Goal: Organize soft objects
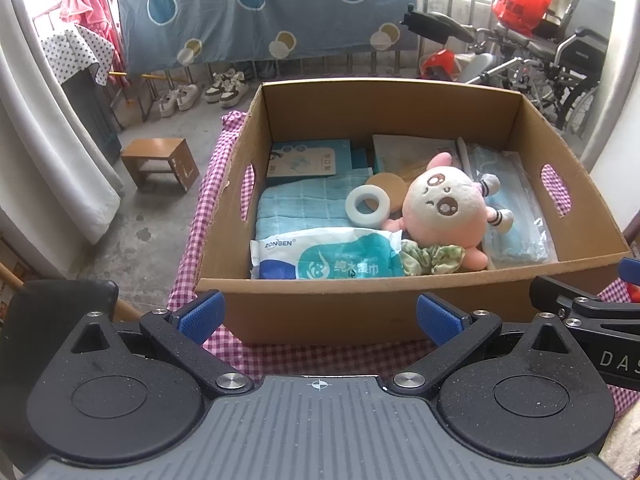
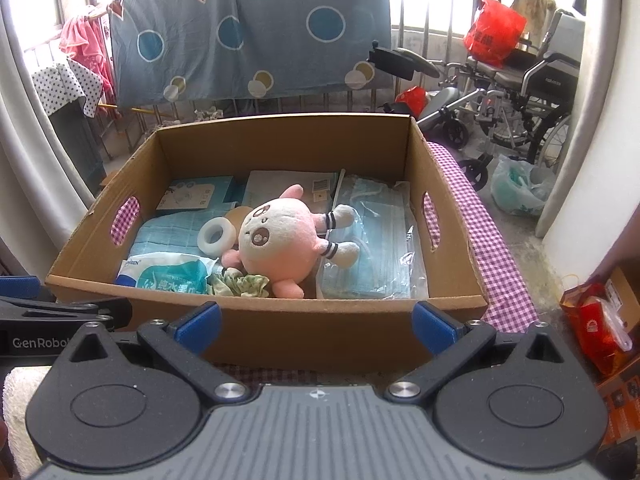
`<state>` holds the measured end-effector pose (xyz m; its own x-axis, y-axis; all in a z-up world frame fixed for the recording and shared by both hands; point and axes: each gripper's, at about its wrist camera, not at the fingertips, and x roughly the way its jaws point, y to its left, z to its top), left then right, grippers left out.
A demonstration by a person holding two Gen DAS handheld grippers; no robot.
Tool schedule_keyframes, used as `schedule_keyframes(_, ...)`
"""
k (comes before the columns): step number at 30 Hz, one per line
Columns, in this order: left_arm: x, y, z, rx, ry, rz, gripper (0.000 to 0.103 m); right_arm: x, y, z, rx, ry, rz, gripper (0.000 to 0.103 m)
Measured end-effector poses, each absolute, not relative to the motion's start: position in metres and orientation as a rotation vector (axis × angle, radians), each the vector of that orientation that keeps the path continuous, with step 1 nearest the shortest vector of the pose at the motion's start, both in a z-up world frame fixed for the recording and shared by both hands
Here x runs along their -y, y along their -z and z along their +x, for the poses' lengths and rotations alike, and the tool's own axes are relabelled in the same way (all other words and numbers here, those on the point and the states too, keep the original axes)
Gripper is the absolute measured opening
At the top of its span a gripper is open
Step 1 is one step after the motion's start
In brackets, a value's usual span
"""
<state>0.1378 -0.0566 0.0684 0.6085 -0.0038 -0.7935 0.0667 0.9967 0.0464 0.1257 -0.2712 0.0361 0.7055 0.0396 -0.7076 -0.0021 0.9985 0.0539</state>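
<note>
Cardboard box point(image 1: 360, 312) sits on the pink checked cloth point(image 1: 312, 356), with a pink plush toy point(image 1: 444, 208) lying inside next to a tape roll point(image 1: 366, 203), a wet wipes pack point(image 1: 324, 258) and bagged face masks point(image 1: 516, 216). Left gripper point(image 1: 320, 316) and right gripper point(image 2: 316, 322) both hang just in front of it, fingers spread wide and holding nothing.

plush toy point(image 1: 444, 208) inside cardboard box point(image 1: 320, 304)

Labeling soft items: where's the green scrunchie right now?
In the cardboard box, against its near wall: the green scrunchie lies between the wet wipes pack and the pink plush toy, partly under the plush, in both wrist views.
</note>
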Motion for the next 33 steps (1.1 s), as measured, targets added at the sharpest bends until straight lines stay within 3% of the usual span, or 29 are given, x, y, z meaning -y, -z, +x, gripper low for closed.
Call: schedule_keyframes(33,0.0583,-0.0657,0.1382,-0.927,0.046,0.072,0.102,0.2726,-0.0350,0.1232,-0.790,-0.012,0.048,0.103)
